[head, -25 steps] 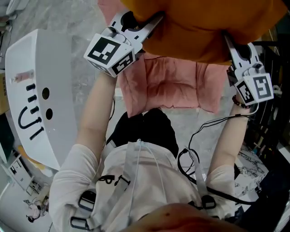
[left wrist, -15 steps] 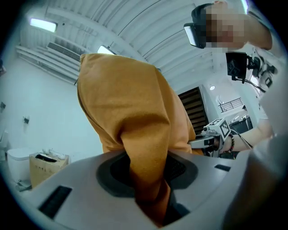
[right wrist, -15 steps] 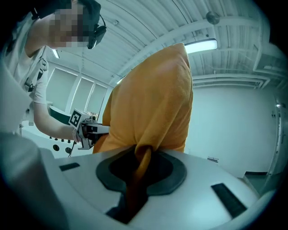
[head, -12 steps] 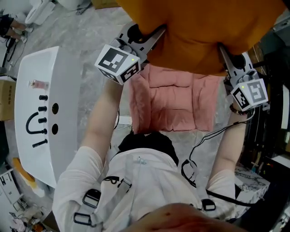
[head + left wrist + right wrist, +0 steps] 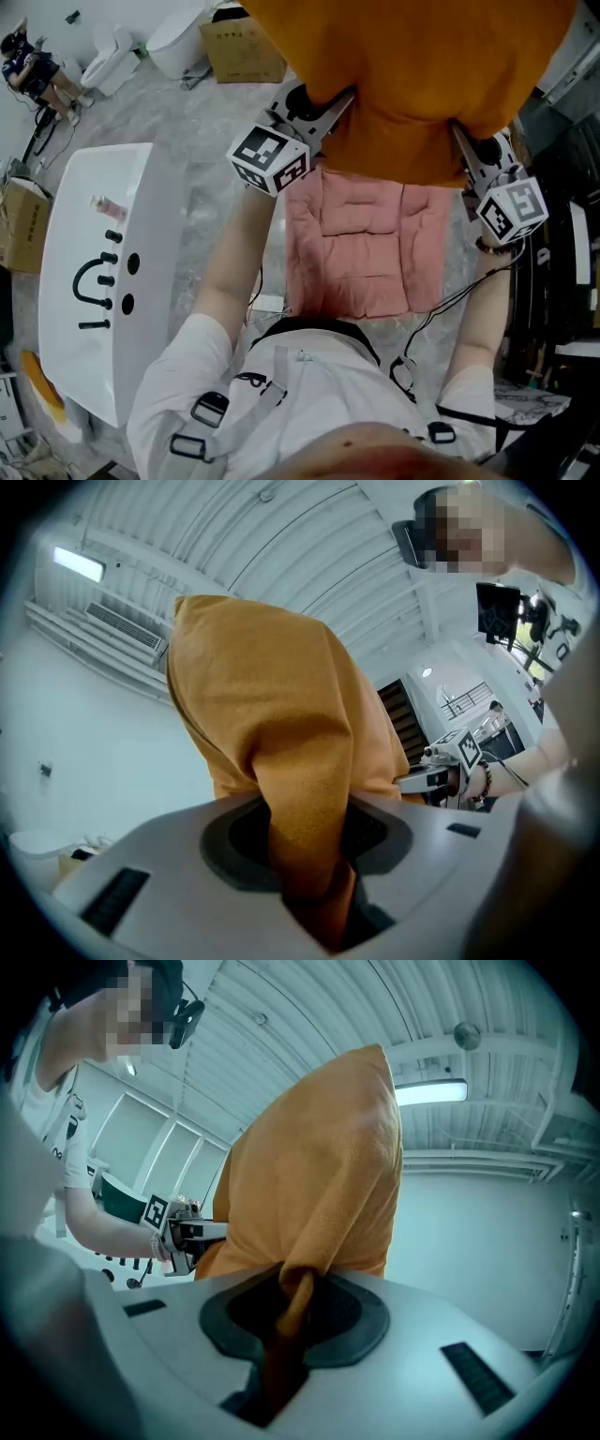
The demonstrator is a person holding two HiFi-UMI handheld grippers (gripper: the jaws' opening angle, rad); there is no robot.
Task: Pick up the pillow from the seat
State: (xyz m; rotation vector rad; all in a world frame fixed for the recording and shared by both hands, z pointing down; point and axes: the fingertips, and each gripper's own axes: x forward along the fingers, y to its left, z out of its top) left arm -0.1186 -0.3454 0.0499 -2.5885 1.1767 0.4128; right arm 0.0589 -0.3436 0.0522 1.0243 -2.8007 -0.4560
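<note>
The orange pillow [image 5: 412,75] hangs in the air between both grippers, above the pink padded seat [image 5: 361,248]. My left gripper [image 5: 328,108] is shut on the pillow's left corner; in the left gripper view a fold of the orange fabric [image 5: 272,733] runs down between the jaws [image 5: 314,892]. My right gripper [image 5: 466,150] is shut on the right corner, and in the right gripper view a thin pinch of the fabric [image 5: 319,1185] sits in its jaws [image 5: 281,1354]. Each gripper view shows the other gripper beyond the pillow.
A white washbasin [image 5: 103,281] with a black tap stands at the left. A cardboard box [image 5: 239,52] lies at the back, dark furniture [image 5: 562,253] at the right. Black cables [image 5: 441,300] hang by the right arm.
Both grippers have risen with the pillow. It has come up off the pink seat, and more of the seat now shows beneath it.
</note>
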